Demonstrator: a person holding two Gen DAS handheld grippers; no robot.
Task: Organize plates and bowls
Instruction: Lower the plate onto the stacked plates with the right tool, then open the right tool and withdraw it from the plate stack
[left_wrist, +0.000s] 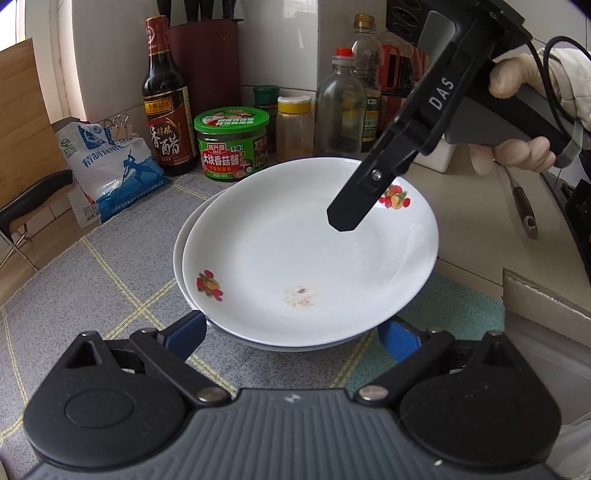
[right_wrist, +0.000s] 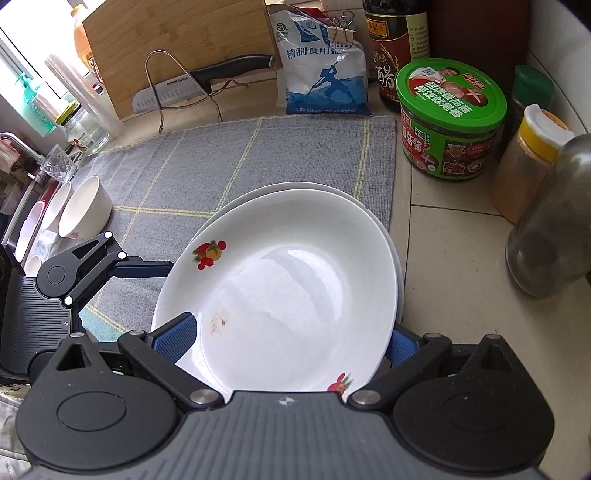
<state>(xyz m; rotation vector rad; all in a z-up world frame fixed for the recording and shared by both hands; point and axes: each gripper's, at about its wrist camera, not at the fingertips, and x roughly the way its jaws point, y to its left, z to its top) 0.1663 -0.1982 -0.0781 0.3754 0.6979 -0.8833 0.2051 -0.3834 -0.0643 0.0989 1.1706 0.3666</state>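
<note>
Right tongs wide around tilted top plate, lower plate beneath

A glossy, smooth white ceramic finish is shown by the top plate, with window light mirrored at its centre. A woven, matt grey cloth mat is seen above it. Pale wood grain is shown by the cutting board at upper left. Matt black plastic with ribbed grey panels is seen on the right gripper. Smooth cream tile forms the counter.
</note>
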